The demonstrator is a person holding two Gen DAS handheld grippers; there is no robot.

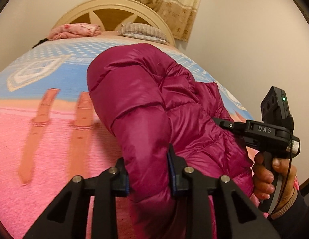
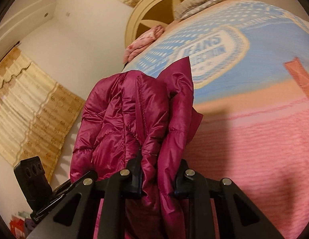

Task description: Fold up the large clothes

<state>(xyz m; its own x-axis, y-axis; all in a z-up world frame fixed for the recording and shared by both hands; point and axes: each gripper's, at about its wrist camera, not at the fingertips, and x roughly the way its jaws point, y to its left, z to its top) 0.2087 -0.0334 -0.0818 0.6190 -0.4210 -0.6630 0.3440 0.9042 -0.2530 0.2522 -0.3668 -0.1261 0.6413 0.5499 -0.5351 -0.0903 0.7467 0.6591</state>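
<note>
The left gripper [image 1: 149, 175] is nearly closed, its pads pinching a thick roll of the magenta puffer jacket [image 1: 154, 99]; the padding bulges between the fingers and fills the gap. The right gripper [image 2: 157, 181] is likewise clamped on a bunched edge of the same jacket, at a seam where several quilted layers meet. In the left wrist view the right hand [image 1: 272, 177] sits just to the right and at about the same nearness, so neither hand leads.

From both grips the jacket runs straight away, its long axis pointing up the bed [image 1: 44, 139] towards the headboard [image 1: 114, 10]. The near end looks held up off the pink and blue blanket, while the far end lies on it. The next move probably turns on that line: carrying the held end forward along it would lay it over the resting part.
</note>
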